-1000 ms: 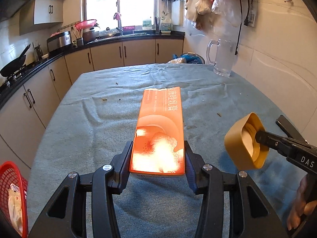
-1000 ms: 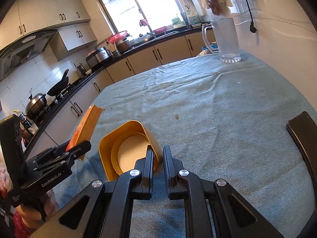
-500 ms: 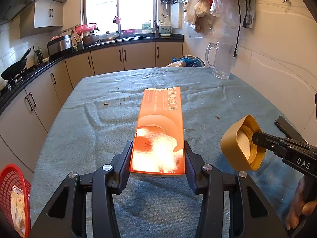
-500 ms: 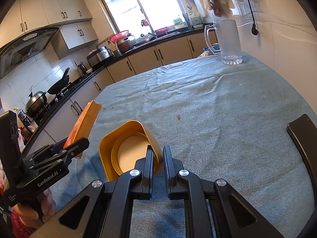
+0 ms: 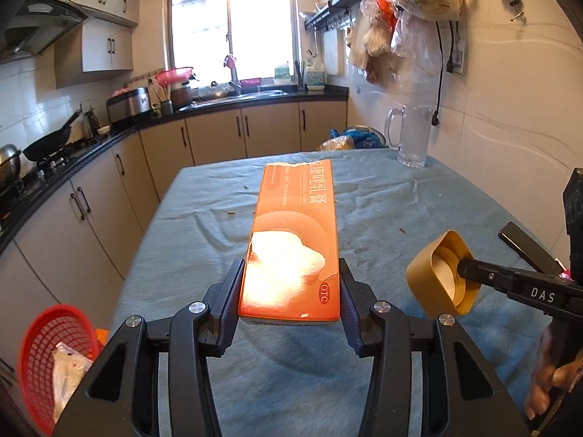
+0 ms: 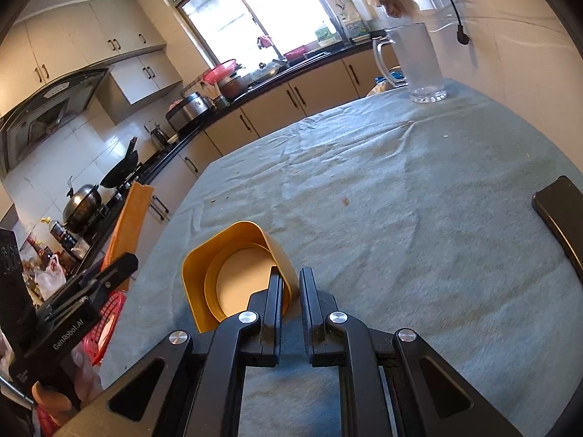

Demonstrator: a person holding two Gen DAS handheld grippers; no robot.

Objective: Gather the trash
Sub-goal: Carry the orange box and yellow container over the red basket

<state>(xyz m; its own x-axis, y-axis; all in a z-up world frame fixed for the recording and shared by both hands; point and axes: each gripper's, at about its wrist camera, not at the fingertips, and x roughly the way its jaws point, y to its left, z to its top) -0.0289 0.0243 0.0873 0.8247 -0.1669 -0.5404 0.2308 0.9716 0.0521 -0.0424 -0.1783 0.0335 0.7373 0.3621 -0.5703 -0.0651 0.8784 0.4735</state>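
Orange cardboard fills the gap between your left gripper [image 5: 289, 291]: the long carton [image 5: 297, 240] is clamped at its near end, both pads flat against its sides, and it is carried clear above the blue-grey cloth of the table [image 5: 204, 240]. Your right gripper [image 6: 290, 291] is nearly closed, pinching one wall of the gold cap [image 6: 237, 273] (one finger inside the cap, the other outside), and the cap hangs off the cloth with its open side towards the camera. Down at the lower left, beside the table's edge, sits the red basket [image 5: 40, 349] with a crumpled wrapper in it. A glass mug [image 5: 411, 138] stands at the far right corner.
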